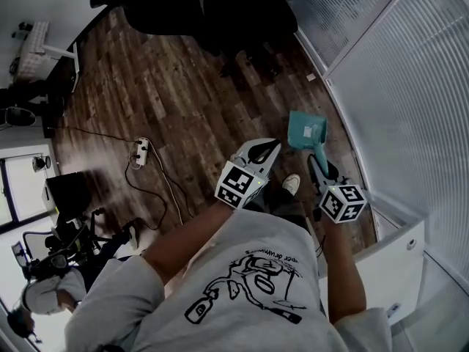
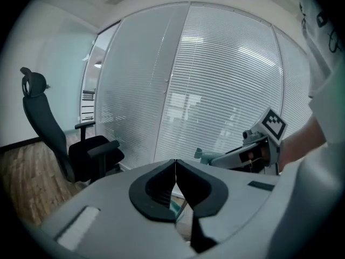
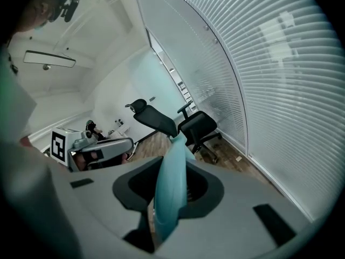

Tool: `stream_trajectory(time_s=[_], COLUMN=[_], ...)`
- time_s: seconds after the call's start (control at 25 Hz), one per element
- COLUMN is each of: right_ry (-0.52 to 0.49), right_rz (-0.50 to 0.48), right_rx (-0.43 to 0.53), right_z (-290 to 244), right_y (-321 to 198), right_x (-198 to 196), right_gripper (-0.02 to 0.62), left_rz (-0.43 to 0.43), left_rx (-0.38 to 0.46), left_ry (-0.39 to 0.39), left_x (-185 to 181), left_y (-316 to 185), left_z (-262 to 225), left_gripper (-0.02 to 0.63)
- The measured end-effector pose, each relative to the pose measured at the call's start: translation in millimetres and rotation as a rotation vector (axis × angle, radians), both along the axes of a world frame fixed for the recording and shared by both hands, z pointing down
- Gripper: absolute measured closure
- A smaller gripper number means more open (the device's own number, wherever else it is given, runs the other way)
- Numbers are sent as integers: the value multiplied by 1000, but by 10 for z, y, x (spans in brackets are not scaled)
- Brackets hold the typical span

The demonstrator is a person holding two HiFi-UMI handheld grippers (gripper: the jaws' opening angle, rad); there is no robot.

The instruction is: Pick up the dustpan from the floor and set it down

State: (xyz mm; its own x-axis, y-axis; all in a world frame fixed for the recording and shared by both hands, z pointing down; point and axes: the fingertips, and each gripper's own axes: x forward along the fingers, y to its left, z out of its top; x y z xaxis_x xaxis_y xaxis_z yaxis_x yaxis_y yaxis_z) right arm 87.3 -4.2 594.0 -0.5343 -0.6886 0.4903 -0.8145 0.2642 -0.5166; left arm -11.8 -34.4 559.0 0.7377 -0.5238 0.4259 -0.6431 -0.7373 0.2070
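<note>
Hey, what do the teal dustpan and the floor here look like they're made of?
The dustpan is probably moulded plastic: one even teal colour, smooth, with a soft sheen along its handle in the right gripper view. The floor is dark brown planks with streaky grain and visible board joints. It looks like wood or wood-look laminate, but I cannot tell which.

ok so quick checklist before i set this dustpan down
1. right tongs clamped on dustpan handle: ok
2. left tongs shut, nothing between them: ok
3. dustpan apart from office chairs: ok
4. power strip well off to the left of the dustpan: ok
5. floor spot under the dustpan: cannot tell, the pan covers it
6. dustpan touching the floor: cannot tell
</note>
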Motion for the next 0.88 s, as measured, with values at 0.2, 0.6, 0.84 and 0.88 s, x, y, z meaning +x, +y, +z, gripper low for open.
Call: stream_trajectory(time_s=[0.2, 0.6, 0.84, 0.88], right_ry=[11, 18, 10, 10], right_rz=[-18, -37, -3, 2], right_rx=[-8, -54, -94, -100], right_z=[300, 736, 952, 988], right_y=[4, -164, -242, -252], right_x=[-25, 9, 109, 117], right_gripper=[523, 523, 523, 523], left_rz=[3, -12, -29, -32], left_rx=[-38, -97, -137, -149], left_ry=[-26, -67, -111, -114], left_x=[14, -38, -72, -81], left_y=[71, 123, 135, 136], left_z=[221, 539, 845, 884], left_gripper=[604, 604, 604, 604])
